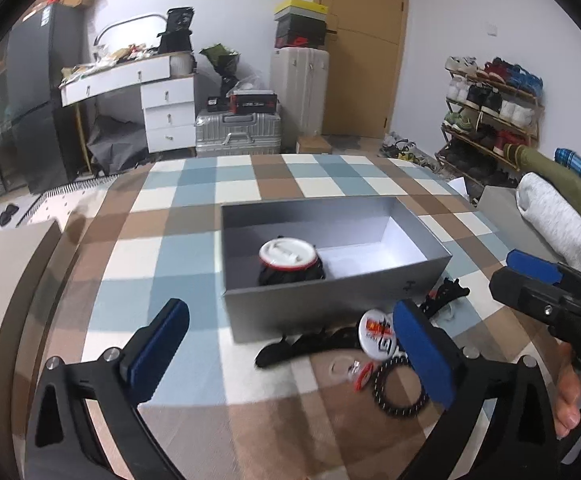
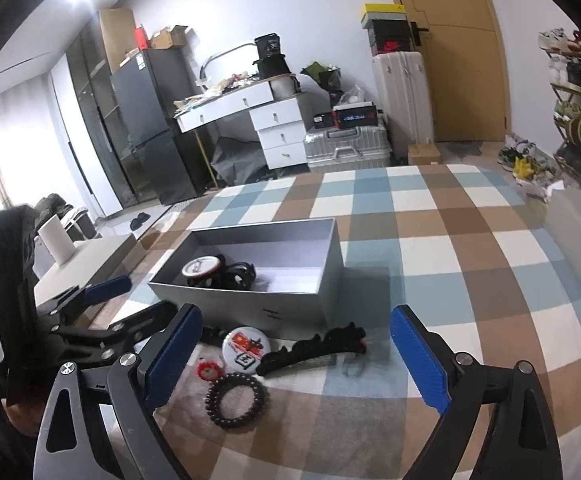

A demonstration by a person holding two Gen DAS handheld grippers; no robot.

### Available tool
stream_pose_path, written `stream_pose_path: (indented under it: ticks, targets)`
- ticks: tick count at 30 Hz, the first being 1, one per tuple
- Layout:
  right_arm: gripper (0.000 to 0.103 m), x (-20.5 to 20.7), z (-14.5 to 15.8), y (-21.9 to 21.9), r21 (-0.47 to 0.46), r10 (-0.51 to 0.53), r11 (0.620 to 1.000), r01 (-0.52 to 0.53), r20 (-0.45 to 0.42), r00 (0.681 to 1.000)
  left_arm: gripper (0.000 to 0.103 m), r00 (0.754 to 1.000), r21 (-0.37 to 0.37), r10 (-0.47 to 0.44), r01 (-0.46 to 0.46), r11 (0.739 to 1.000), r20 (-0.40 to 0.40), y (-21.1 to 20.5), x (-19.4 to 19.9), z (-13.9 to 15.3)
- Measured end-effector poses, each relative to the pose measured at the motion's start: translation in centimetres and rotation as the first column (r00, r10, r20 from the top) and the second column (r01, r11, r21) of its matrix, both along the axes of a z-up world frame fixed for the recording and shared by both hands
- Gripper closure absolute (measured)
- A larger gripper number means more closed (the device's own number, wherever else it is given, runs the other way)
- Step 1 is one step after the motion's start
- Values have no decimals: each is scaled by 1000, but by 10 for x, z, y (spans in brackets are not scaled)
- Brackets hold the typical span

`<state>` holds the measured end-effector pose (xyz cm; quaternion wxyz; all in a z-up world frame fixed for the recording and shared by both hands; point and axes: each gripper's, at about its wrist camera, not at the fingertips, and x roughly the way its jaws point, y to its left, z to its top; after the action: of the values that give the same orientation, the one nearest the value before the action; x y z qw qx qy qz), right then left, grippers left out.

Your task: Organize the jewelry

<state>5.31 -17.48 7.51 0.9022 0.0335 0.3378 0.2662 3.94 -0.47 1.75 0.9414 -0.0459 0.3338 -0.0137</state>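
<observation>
1. A grey cardboard box with no lid sits on a checked cloth of blue, brown and white squares.
2. Inside the box, at its left end, lies a round white badge with a red rim on top of some black things.
3. In front of the box, on the cloth, lie a round white pin badge with a red picture, a long black hair clip, a ring of dark beads and a small red round thing.
4. The left gripper has its blue pads spread wide apart and holds nothing.
5. The right gripper is spread wide too, above the jewelry, and holds nothing.
</observation>
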Motion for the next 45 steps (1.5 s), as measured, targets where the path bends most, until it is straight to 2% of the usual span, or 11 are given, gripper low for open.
stream_pose_path:
  ticks: [7,13,17,24,29,32,34,37,39,41,45]
  targets:
    - [6,-6,0,8,-26,36,999,-36,-15,999,3,999,-5,24,-25,1000,-21,6,-9,1]
    - [0,-15,-4,12,-61,50,997,-52,-26,998,1,1000,8,15,-15,1000,-3,6,-23,1]
    - [0,-19,-7,14,-72,55,996,-57,-36,998,1,1000,6,17,-17,1000,-18,9,-27,-1]
    - [0,-19,-24,19,-120,70,989,-81,-89,994,1,999,-31,33,-34,999,-36,14,-31,-10]
    - [0,-19,-33,23,-147,82,984,-100,-120,989,1,999,1,24,-24,1000,-48,12,-32,-11]
    - [0,-21,-37,27,-163,98,980,-117,-123,988,1,998,-15,29,-30,999,-64,16,-32,-15]
    - [1,-22,-39,30,-170,108,977,-129,-129,986,1,997,-28,39,-41,999,-68,19,-32,-15]
    - [1,-24,-43,35,-179,126,972,-150,-141,982,1,996,1,52,-52,999,-70,18,-33,-18]
    - [10,-25,-48,40,-188,144,967,-173,-159,977,1,996,6,47,-47,999,-76,18,-33,-20]
    - [14,-26,-54,45,-199,160,960,-196,-181,970,1,996,1,42,-42,999,-85,18,-32,-21]
    - [16,-29,-59,52,-205,179,954,-217,-189,966,1,995,10,44,-43,999,-89,18,-34,-23]
